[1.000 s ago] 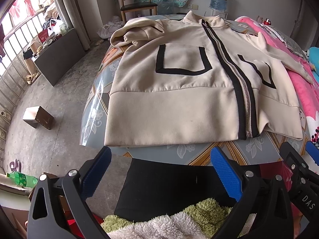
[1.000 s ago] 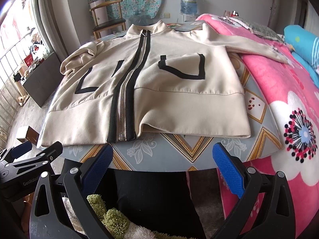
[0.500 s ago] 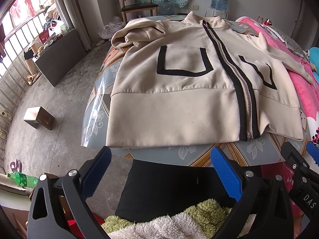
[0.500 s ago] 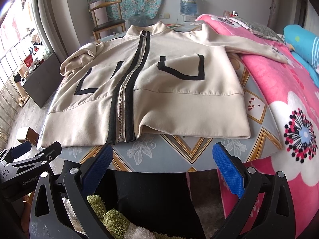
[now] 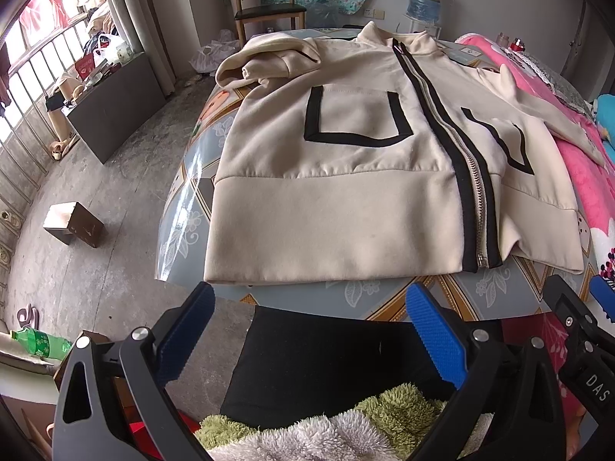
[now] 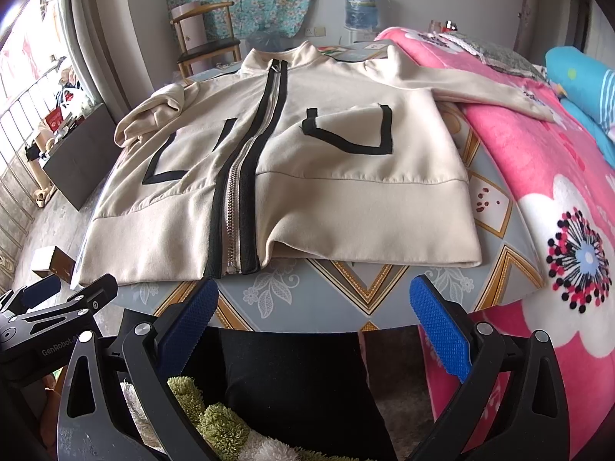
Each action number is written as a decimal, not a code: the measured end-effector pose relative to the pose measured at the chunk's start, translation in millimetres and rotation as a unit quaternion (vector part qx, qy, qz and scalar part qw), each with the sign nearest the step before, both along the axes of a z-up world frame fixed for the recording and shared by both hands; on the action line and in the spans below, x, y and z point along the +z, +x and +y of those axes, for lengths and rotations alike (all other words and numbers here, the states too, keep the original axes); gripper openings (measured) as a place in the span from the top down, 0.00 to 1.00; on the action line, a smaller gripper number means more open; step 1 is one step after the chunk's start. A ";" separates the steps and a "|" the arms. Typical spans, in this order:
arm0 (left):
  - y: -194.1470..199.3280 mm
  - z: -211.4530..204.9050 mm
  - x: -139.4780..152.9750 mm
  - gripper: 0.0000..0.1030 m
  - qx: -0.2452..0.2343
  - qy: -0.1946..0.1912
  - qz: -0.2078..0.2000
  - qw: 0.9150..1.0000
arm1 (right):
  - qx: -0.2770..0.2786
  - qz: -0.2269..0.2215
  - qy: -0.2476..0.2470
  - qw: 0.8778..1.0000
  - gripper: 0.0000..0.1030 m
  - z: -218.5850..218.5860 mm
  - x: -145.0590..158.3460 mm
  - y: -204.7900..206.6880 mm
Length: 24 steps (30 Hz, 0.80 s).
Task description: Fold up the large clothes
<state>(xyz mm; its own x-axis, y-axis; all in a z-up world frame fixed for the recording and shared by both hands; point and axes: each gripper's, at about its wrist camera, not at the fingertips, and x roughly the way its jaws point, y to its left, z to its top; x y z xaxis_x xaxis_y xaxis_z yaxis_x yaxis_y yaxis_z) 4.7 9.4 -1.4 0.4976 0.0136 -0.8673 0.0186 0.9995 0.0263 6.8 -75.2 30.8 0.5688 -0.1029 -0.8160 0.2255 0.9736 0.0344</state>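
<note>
The left gripper (image 5: 307,330) and the right gripper (image 6: 313,326) were both wide apart and held nothing, near the table (image 6: 307,288) edge. Beyond them, the beige jacket (image 6: 307,176) lay flat, zipped, its hem nearest, 1 sleeve reaching right onto the pink blanket (image 6: 538,176).

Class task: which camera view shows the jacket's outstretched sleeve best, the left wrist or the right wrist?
The right wrist view. There the sleeve runs whole from shoulder to cuff across the pink blanket. In the left wrist view the same sleeve is squeezed against the picture's right edge, foreshortened, its cuff end hard to make out.
</note>
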 end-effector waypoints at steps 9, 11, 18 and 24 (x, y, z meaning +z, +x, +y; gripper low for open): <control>-0.3 2.6 0.2 0.05 0.002 -0.002 -0.009 1.000 | -0.001 0.001 0.000 1.000 0.06 -1.3 -0.9 0.2; -0.4 4.2 2.6 0.05 -0.004 -0.003 -0.018 1.000 | -0.003 0.002 0.000 1.000 0.06 -3.2 -0.7 2.1; 8.3 18.0 11.5 0.05 -0.037 -0.006 -0.058 0.998 | -0.032 -0.017 0.005 0.999 0.06 -23.4 5.7 -0.2; 18.2 55.3 26.4 0.05 -0.063 -0.126 -0.128 0.982 | -0.092 -0.042 -0.002 0.995 0.06 -77.6 10.4 -1.4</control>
